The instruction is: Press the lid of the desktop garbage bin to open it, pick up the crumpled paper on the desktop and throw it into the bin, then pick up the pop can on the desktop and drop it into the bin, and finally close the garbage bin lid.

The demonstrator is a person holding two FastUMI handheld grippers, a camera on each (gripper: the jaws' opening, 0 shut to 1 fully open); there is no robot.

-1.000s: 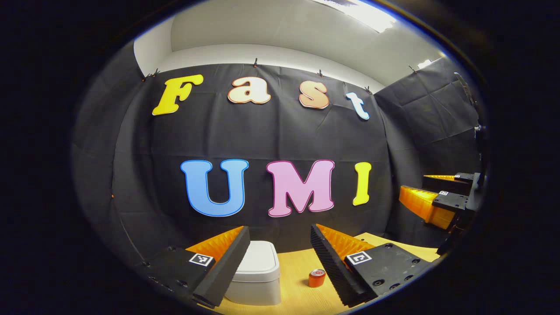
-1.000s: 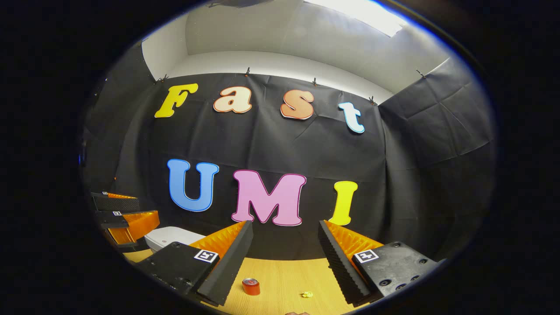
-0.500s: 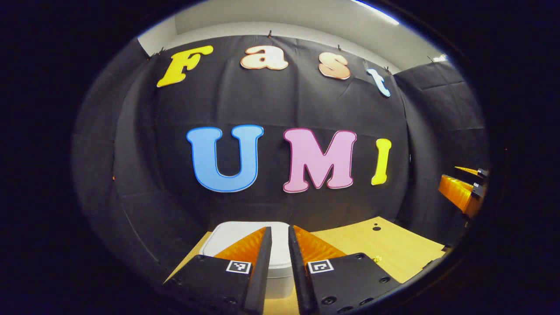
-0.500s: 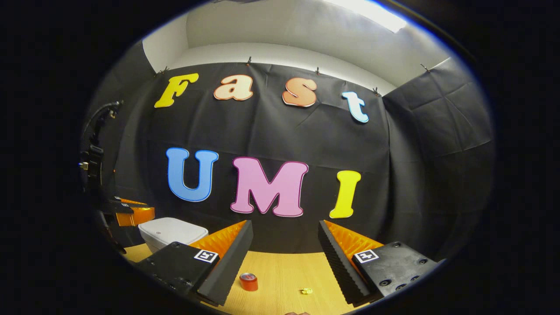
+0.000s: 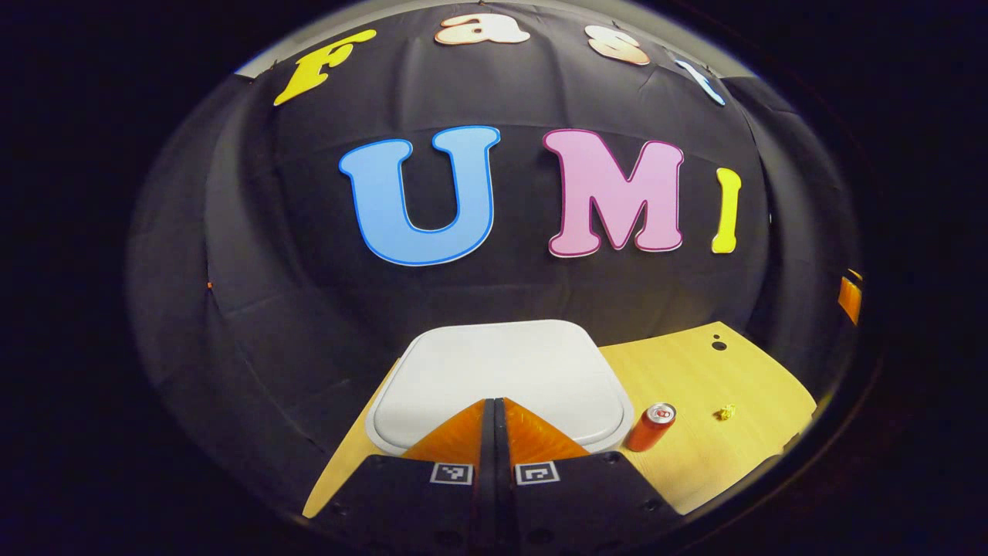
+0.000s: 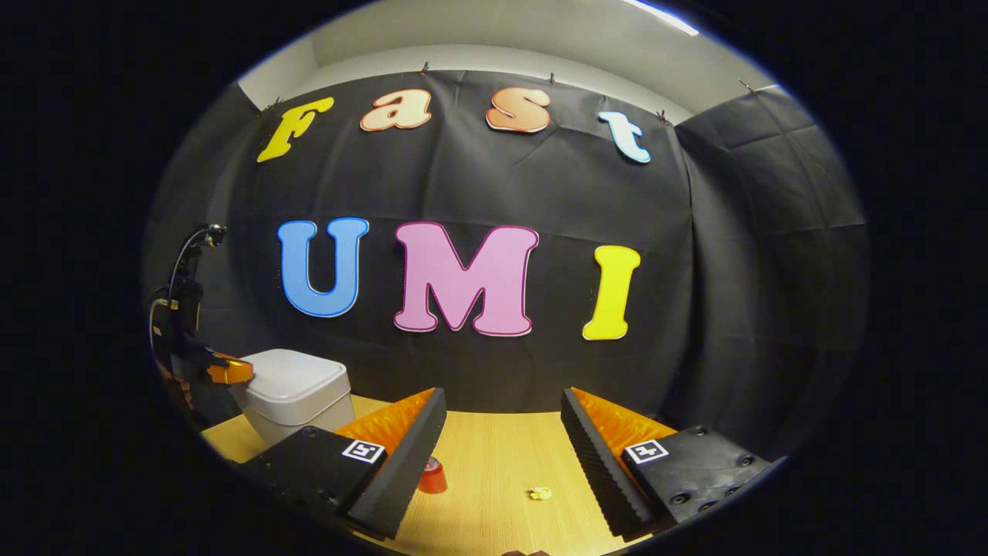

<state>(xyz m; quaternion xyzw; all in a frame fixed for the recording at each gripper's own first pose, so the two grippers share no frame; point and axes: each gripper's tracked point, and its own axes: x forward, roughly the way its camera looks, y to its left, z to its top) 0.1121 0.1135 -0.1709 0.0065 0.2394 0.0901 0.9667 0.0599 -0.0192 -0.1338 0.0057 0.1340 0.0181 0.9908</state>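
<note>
Left claw (image 5: 494,417) squeezed tight, empty, tips over white bin lid (image 5: 502,371). Right claw (image 6: 502,432) wide open, empty; can (image 6: 432,477) and paper (image 6: 540,493) on table (image 6: 494,502) below.

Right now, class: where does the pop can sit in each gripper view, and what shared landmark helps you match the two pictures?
Left gripper view: the pop can stands at lower right, just right of the white bin.
Right gripper view: it sits low, left of centre, partly behind the right gripper's own finger.
Shared landmark: the crumpled paper on the desktop.

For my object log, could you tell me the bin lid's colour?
The square plastic bin lid is plain white, clearest in the left gripper view.
</note>
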